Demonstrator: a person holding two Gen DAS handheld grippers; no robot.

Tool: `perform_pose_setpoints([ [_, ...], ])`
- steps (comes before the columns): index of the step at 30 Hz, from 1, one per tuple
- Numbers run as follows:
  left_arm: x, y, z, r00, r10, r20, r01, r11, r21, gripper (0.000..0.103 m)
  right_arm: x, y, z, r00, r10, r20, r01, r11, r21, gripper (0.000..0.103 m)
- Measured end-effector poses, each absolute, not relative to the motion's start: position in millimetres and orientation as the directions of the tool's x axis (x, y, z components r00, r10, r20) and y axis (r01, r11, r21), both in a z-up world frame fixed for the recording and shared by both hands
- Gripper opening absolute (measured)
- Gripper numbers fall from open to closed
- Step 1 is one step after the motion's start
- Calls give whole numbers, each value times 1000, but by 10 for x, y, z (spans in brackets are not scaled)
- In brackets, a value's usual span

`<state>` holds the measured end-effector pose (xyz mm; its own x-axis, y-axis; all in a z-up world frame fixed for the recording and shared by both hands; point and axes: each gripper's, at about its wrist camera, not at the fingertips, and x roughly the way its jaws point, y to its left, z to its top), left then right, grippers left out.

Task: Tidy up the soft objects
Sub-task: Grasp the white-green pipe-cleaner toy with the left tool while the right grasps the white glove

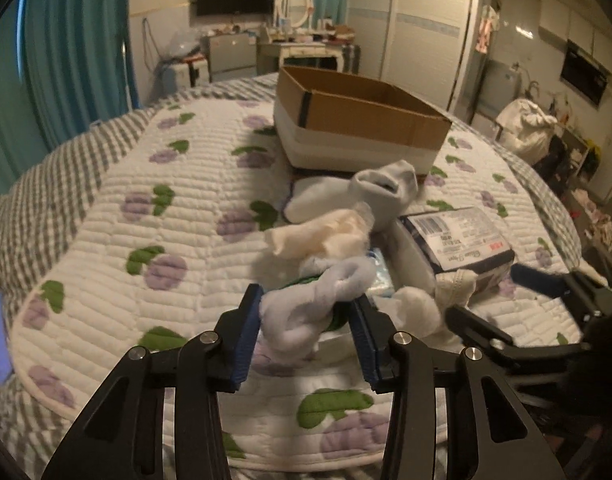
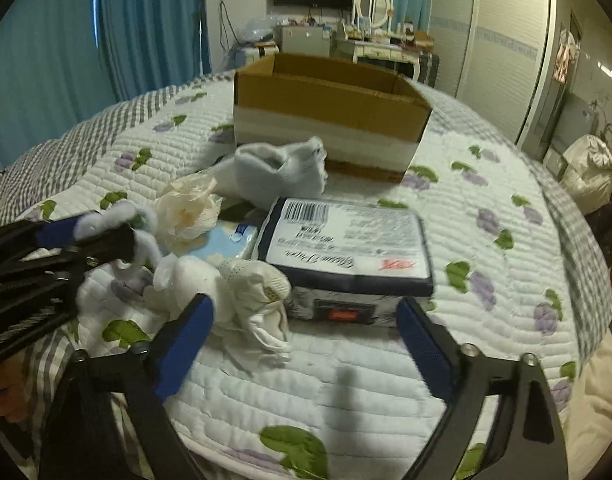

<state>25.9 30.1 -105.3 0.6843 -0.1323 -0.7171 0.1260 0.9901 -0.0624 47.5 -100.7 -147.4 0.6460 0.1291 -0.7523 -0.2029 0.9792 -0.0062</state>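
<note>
Left gripper (image 1: pixel 306 320) is clamping a twisted pale-lilac fuzzy cloth (image 1: pixel 314 300) between its blue pads, just above the quilted bed (image 1: pixel 177 216). Right gripper (image 2: pixel 306 336) is hanging wide open, holding nothing, with a white perforated glove (image 2: pixel 257 292) lying between its fingers. Only the right wrist view is showing the glossy tissue pack (image 2: pixel 346 244) top fully. Grey sock (image 1: pixel 382 188) is lying farther off, near the cardboard box (image 1: pixel 358 116).

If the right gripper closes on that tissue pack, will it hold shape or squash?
The tissue pack looks boxy, so probably holds shape yet dents. Its glossy wrapper may slip on the right gripper. Likely light.
</note>
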Motion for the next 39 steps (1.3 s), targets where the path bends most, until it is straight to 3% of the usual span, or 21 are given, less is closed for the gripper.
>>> perform_pose_setpoints([
  [4,250,358,-1039,690,-129,-712,124,991,-60,42,551,-1017,-1554,605,202,-770,-213,973,89,57],
  [6,244,366,-1030,693,-125,-710,122,991,-55,42,564,-1008,-1574,585,254,-770,-238,962,137,37],
  [8,234,368,-1019,693,-125,-710,125,991,-53,42,541,-973,-1576,584,265,-767,-250,958,141,28],
  [16,98,303,-917,708,-133,-693,154,988,-33,42,338,-1029,-1254,654,284,-701,-264,954,140,27],
  [20,125,349,-1018,700,-71,-711,113,993,13,46,281,-1073,-1158,669,285,-686,-267,954,136,27],
  [22,176,400,-1109,678,-71,-731,98,995,-6,61,278,-1082,-1161,671,286,-684,-268,954,136,27],
  [34,665,487,-1676,579,-75,-812,47,997,-59,61,432,-1275,-1315,659,281,-698,-246,957,153,27],
  [39,647,507,-1694,585,-120,-802,74,993,-94,48,471,-1275,-1353,649,282,-707,-244,957,157,27],
])
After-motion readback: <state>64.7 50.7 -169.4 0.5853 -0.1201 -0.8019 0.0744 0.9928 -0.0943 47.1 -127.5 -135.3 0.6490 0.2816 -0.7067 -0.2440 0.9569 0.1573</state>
